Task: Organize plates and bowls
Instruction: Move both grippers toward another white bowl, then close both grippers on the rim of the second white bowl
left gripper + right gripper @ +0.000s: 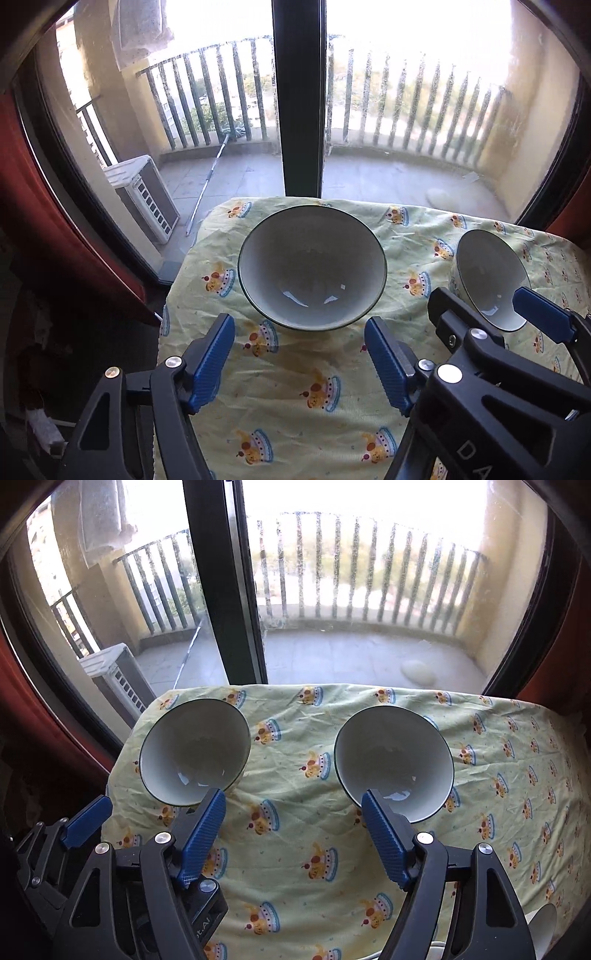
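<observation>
Two white bowls with dark rims stand on a table under a yellow printed cloth (pixel 295 406). The larger bowl (pixel 312 267) sits just beyond my left gripper (pixel 299 354), which is open with only cloth between its blue pads. The smaller bowl (pixel 491 277) stands to its right, with my right gripper (pixel 491 314) in front of its near rim. In the right wrist view my right gripper (pixel 295 830) is open over the cloth (pixel 295 867) between the left bowl (pixel 195 751) and the right bowl (pixel 393 760). Its fingertips overlap both near rims. One pad of the left gripper shows at the lower left.
A glass balcony door with a dark upright frame (pixel 299 110) stands right behind the table's far edge. A red curtain (pixel 44 221) hangs at the left. A white rounded object (pixel 543 930) peeks in at the near right corner of the table.
</observation>
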A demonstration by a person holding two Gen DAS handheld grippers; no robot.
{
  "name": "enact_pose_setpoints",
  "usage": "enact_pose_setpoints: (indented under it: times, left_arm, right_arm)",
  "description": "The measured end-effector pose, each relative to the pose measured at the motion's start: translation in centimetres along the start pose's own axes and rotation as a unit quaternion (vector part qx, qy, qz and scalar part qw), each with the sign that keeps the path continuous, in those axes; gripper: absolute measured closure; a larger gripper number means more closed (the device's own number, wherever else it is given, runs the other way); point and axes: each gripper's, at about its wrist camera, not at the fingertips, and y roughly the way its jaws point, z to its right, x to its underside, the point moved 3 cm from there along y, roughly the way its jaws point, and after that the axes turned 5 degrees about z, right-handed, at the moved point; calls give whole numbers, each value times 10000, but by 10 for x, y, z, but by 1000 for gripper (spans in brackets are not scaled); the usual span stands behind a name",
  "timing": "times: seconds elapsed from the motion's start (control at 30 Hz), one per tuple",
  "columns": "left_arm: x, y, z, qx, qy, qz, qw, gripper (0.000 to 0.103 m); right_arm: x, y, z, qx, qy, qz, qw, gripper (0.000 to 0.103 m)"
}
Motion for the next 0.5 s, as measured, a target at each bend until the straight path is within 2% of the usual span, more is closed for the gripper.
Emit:
enact_pose_setpoints:
  times: [0.13,0.33,0.5]
  left_arm:
    - [-11,21,-8,-57,19,-39,10000,38]
    - [-26,50,-22,-73,-76,-69,9999,57]
    - [-37,71,-29,-163,-31,-27,9999,62]
  right_arm:
    - [-10,26,-6,-40,136,-58,9999,28]
    - [-26,56,-20,-5,161,-46,9999,38]
    - [-37,83,-28,3,217,-96,9997,45]
